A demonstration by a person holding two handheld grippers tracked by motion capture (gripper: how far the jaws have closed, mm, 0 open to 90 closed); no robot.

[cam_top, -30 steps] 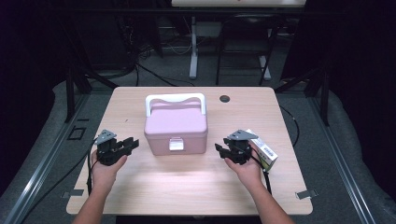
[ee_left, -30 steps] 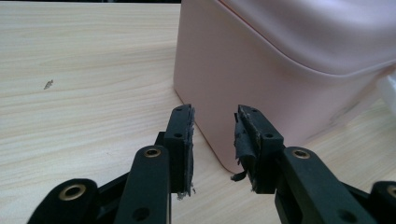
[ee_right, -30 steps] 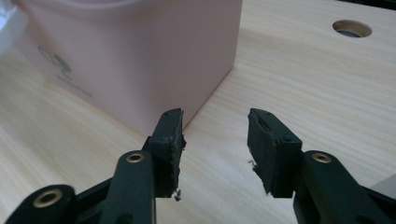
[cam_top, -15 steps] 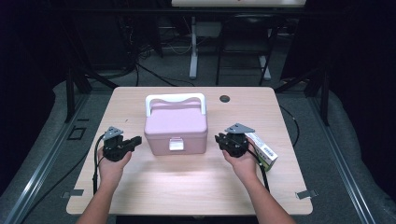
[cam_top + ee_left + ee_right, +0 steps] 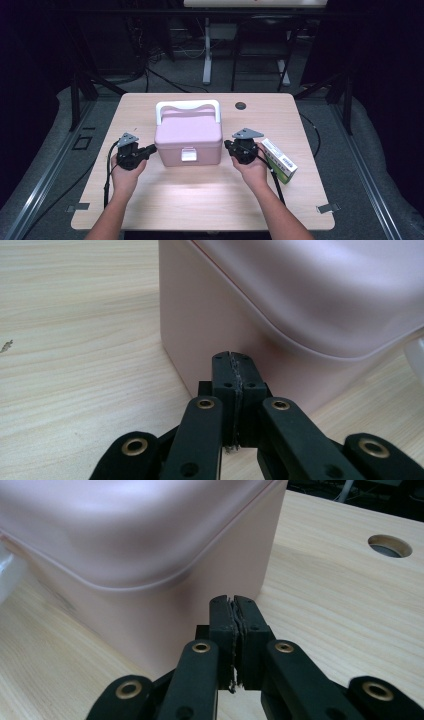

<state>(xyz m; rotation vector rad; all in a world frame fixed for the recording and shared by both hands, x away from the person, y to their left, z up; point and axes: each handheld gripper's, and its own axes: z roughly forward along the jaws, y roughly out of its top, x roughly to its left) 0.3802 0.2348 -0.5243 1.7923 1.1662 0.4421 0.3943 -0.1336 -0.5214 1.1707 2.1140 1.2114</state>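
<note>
Black fingers on both grippers have just been closing, and now they meet pad to pad with nothing between them: a second ago each pair stood apart, half a second ago they were nearly together. In the left gripper view the left gripper (image 5: 234, 357) has its tips pressed together just short of the pink storage box (image 5: 280, 315), at the box's lower side wall, below the seam where the lid overhangs. The right gripper (image 5: 233, 600) mirrors this on the opposite side, its fingers equally pinched on empty air close to the box's corner. From the high view, the left gripper (image 5: 149, 149) and right gripper (image 5: 228, 145) flank the box (image 5: 188, 135), which sits on the wooden counter (image 5: 200, 200) between the two sets of fingertips, lid down and front latch (image 5: 188, 154) fastened, white handle (image 5: 188, 106) folded toward the far edge. The right hand has also drifted inward toward the box since the earlier pictures.

Shut tips beside the walls suggest a push or squeeze from both sides rather than a pinch, perhaps to steady or shift the box. Behind the right gripper lies a green-and-white carton (image 5: 279, 160); farther off, beyond the box, a round cable hole (image 5: 241, 106) marks the counter.
</note>
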